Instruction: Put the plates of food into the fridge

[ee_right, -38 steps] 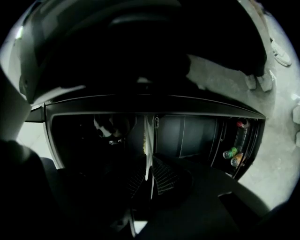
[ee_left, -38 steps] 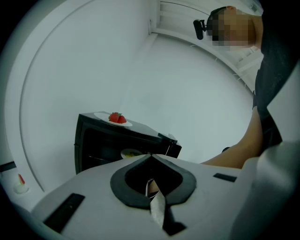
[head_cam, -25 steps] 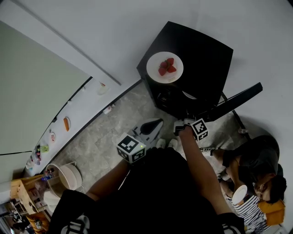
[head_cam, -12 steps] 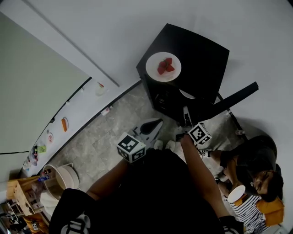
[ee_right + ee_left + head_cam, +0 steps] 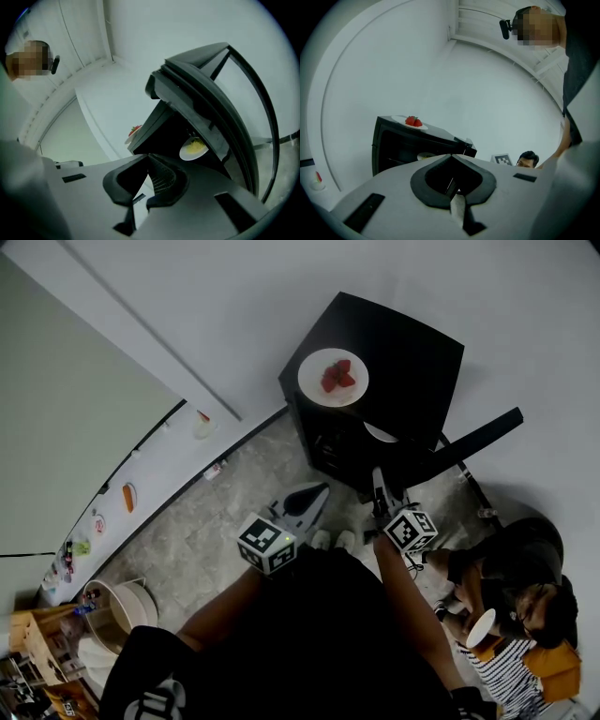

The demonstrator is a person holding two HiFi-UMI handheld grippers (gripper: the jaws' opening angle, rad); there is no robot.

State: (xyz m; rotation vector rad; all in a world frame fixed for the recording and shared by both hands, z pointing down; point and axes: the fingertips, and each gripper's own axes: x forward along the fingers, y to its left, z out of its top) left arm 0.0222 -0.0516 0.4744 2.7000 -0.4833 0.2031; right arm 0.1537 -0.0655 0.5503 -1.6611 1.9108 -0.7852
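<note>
A black mini fridge (image 5: 412,352) stands against the wall with its door (image 5: 473,439) swung open. On its top sits a white plate of strawberries (image 5: 333,377), also seen in the left gripper view as the strawberry plate (image 5: 411,123). A second plate with yellow food (image 5: 193,147) rests on a shelf inside the fridge. My right gripper (image 5: 377,476) is shut and empty, a short way in front of the opening. My left gripper (image 5: 324,489) is shut too, holding nothing, lower and left of the fridge.
A person (image 5: 511,577) sits on the floor at the lower right with a white cup (image 5: 481,628). A long white counter (image 5: 141,484) with small items runs along the left. A white bin (image 5: 131,601) stands at the lower left.
My right gripper has drawn back from the fridge opening toward me. The left gripper and the strawberry plate have stayed where they were.
</note>
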